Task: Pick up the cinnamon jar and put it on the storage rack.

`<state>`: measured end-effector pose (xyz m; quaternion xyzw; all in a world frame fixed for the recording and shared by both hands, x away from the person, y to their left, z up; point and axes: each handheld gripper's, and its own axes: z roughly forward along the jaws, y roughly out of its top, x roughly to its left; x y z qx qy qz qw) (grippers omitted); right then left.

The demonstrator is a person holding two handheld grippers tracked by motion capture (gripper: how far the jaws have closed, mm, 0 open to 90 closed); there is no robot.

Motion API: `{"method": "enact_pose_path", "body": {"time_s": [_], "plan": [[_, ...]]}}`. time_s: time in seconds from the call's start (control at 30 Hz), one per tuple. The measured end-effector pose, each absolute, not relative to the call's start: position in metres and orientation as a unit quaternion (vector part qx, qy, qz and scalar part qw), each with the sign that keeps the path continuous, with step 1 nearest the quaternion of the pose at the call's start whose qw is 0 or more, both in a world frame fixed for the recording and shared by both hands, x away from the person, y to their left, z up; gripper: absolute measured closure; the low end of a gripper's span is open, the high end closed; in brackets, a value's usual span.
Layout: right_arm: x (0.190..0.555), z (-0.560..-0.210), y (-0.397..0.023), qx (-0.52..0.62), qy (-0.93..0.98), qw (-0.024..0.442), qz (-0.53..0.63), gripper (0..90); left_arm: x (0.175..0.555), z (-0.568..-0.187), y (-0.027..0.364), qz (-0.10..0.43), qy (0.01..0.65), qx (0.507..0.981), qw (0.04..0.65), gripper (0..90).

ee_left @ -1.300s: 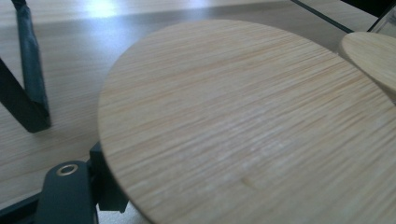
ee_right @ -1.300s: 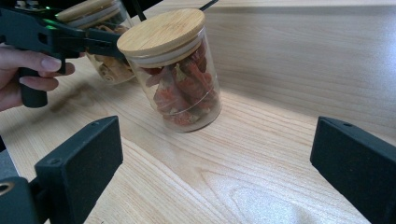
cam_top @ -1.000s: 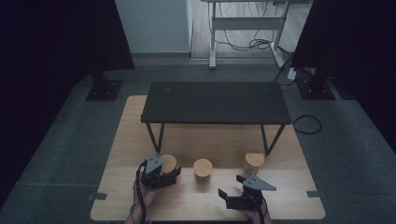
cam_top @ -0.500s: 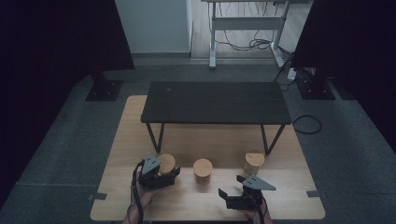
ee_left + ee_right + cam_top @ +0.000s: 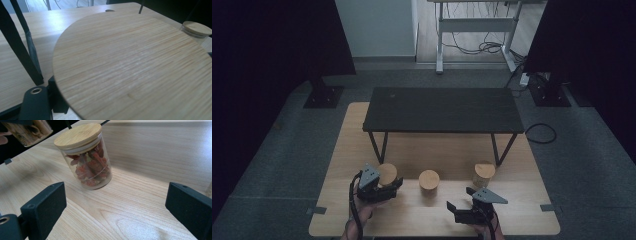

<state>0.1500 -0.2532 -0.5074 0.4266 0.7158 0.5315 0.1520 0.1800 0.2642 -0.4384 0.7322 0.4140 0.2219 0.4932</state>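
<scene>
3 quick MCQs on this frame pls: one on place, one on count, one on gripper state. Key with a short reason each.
1. Where do the jars stand?
A. on the black bench
B. on the wooden table in front of the bench
C. on the carpet

2. How many jars with wooden lids are there?
A. two
B. three
C. five

3. How are the right gripper's jaws?
A. wide open, nothing between them
B. shut on a lid
C. shut on a cable

Key: 1 B, the jars sit on the wooden table, nearer than the black bench. 2 B, left jar, middle jar, right jar. 3 A, the right gripper shows its jaws far apart, the middle jar beyond them.
</scene>
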Motion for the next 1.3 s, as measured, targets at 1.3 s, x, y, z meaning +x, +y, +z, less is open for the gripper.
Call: {"method": "enact_pose_path", "body": {"time_s": [1.3], "plan": [[0.149, -0.508, -0.254, 0.430, 0.713, 0.156, 0.531, 3.9, 0.173, -0.414, 0.276, 0.216, 0.382, 0.735, 0.517, 23.3]]}}
